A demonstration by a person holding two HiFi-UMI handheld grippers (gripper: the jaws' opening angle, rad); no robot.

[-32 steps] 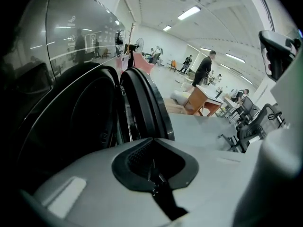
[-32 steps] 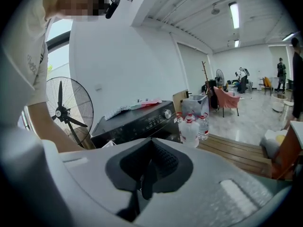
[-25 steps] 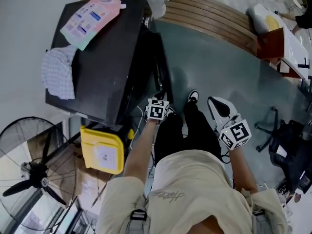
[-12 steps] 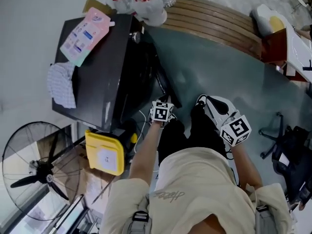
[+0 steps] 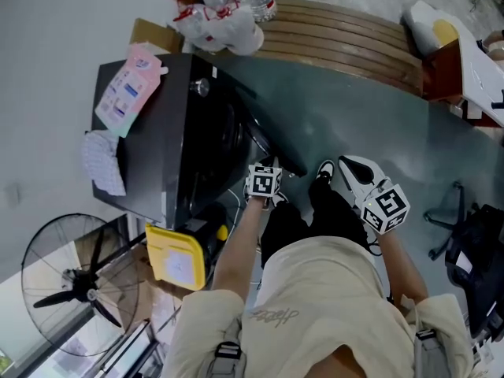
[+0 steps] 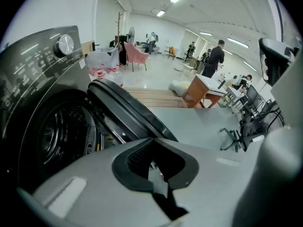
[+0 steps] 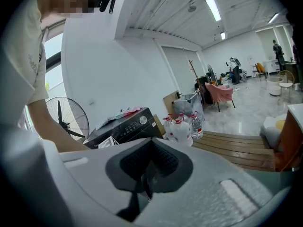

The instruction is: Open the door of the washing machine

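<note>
The black washing machine (image 5: 150, 144) stands at the left of the head view, and its round door (image 5: 266, 142) is swung out from the front. In the left gripper view the door (image 6: 130, 112) angles out beside the open drum (image 6: 54, 136), below the control knob (image 6: 65, 44). My left gripper (image 5: 265, 181) hangs just off the door's outer edge; its jaws (image 6: 152, 162) are shut with nothing between them. My right gripper (image 5: 356, 173) is held out to the right, away from the machine, and its jaws (image 7: 148, 174) are shut and empty.
A pink pouch (image 5: 126, 89) and a checked cloth (image 5: 102, 160) lie on the machine's top. A yellow container (image 5: 177, 254) and a floor fan (image 5: 75, 290) stand beside it. Bottled water (image 5: 224, 10) sits on a curved wooden bench (image 5: 346, 34). An office chair (image 5: 472, 242) is at right.
Both grippers have shifted across the floor, away from the machine's front. The door stands further out from the machine than a second ago. Both jaws stayed shut.
</note>
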